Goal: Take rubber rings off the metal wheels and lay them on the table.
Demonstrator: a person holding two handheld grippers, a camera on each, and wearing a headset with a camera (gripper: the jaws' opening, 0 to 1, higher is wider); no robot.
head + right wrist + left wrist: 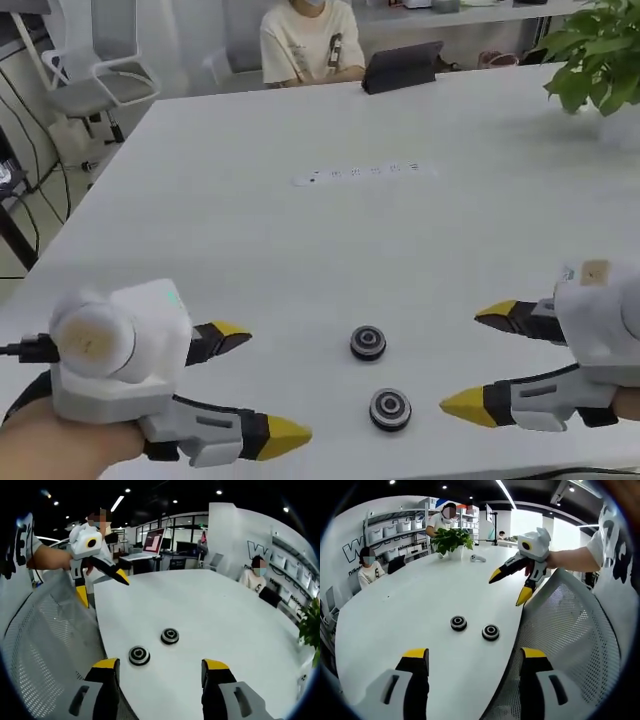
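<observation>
Two small metal wheels with black rubber rings lie flat on the white table (300, 230) near its front edge. One wheel (368, 343) (458, 623) (170, 636) is farther in. The other wheel (390, 409) (490, 632) (139, 655) lies closer to the edge. My left gripper (262, 382) (474, 654) (102, 591) hovers open to the left of them, holding nothing. My right gripper (472, 358) (161, 664) (507, 590) hovers open on their right, also holding nothing. Both grippers point at the wheels without touching them.
A white power strip (365, 172) lies mid-table. At the far end a person sits behind a dark laptop (402, 68). A potted plant (595, 60) stands at the far right. A mesh chair back (565, 630) is just off the table's front edge.
</observation>
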